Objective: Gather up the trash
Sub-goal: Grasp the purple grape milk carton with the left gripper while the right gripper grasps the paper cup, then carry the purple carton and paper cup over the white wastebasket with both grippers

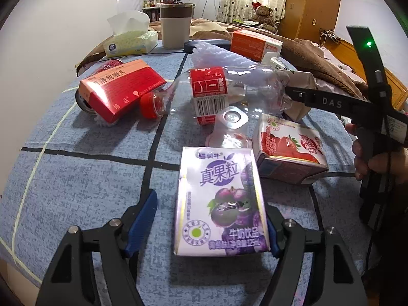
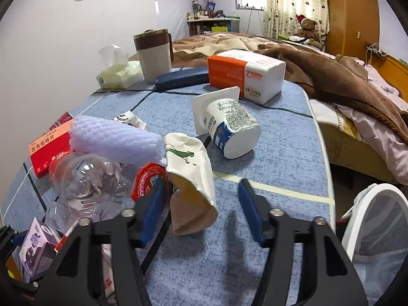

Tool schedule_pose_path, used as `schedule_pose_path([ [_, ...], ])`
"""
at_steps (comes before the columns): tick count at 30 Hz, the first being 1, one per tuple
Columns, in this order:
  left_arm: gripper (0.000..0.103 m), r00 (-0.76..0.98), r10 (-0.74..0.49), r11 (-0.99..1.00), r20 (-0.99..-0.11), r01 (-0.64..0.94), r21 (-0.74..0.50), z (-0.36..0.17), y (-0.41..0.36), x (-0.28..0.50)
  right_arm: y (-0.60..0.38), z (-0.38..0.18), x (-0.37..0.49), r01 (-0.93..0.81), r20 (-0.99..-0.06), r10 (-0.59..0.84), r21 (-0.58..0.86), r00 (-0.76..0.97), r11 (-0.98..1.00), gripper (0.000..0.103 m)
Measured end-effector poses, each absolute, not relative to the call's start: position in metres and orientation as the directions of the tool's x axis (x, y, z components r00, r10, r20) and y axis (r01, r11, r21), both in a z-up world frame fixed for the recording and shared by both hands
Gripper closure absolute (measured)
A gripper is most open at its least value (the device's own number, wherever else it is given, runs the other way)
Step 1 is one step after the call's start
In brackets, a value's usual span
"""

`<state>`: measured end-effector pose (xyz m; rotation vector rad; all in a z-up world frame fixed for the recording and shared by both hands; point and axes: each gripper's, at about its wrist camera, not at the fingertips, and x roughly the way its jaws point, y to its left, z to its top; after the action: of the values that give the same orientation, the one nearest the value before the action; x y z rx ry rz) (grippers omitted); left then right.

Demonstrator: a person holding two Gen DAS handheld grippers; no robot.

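A purple milk drink carton [image 1: 219,204] lies flat on the blue tablecloth [image 1: 76,178] between the fingers of my left gripper [image 1: 207,227]. The right pad touches the carton's edge and the left pad stands clear of it, so the gripper is open. My right gripper [image 2: 201,209] is open around a crushed paper cup [image 2: 191,178]. Its left pad is close against the cup and its right pad is well apart. In the left wrist view the right gripper's black fingers [image 1: 318,99] reach in beside the same paper cup [image 1: 303,89].
Around the cup lie a clear bottle [image 2: 86,178], a foam net [image 2: 114,137], a red lid [image 2: 148,178] and a yoghurt pot [image 2: 232,127]. A strawberry carton [image 1: 288,148] and red box [image 1: 119,89] are nearby. A white mesh bin [image 2: 377,224] stands off the table's right edge.
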<state>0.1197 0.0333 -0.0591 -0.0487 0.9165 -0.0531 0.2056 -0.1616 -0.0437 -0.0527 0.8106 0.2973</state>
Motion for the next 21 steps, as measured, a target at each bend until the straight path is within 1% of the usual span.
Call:
schedule_pose_path([
  [3, 0.041, 0.611, -0.067, 0.997, -0.788, 0.016, -0.073, -0.058, 0.037, 0.12, -0.162, -0.047, 0.207, -0.279, -0.731, 0.248, 0.083, 0.636, 0.957, 0.052],
  [5, 0.046, 0.614, -0.067, 0.997, -0.786, 0.006, -0.08, -0.058, 0.04, 0.121, -0.162, -0.047, 0.207, -0.281, -0.732, 0.25, 0.084, 0.634, 0.956, 0.065],
  [6, 0.047, 0.615, -0.065, 0.997, -0.786, 0.003, -0.08, -0.057, 0.04, 0.122, -0.162, -0.047, 0.207, -0.279, -0.732, 0.249, 0.083, 0.635, 0.957, 0.073],
  [7, 0.047, 0.615, -0.069, 0.996, -0.785, 0.003, -0.085, -0.057, 0.041, 0.122, -0.163, -0.047, 0.207, -0.274, -0.729, 0.245, 0.081, 0.639, 0.958, 0.076],
  [15, 0.047, 0.622, -0.067, 0.996, -0.78, 0.001, -0.085, -0.055, 0.041, 0.122, -0.169, -0.043, 0.203, -0.264, -0.703, 0.265, 0.114, 0.66, 0.958, 0.085],
  [21, 0.047, 0.641, -0.068, 0.997, -0.764, 0.012, -0.079, -0.045, 0.037, 0.115, -0.177, -0.033, 0.191, -0.25, -0.669, 0.264, 0.12, 0.695, 0.961, 0.086],
])
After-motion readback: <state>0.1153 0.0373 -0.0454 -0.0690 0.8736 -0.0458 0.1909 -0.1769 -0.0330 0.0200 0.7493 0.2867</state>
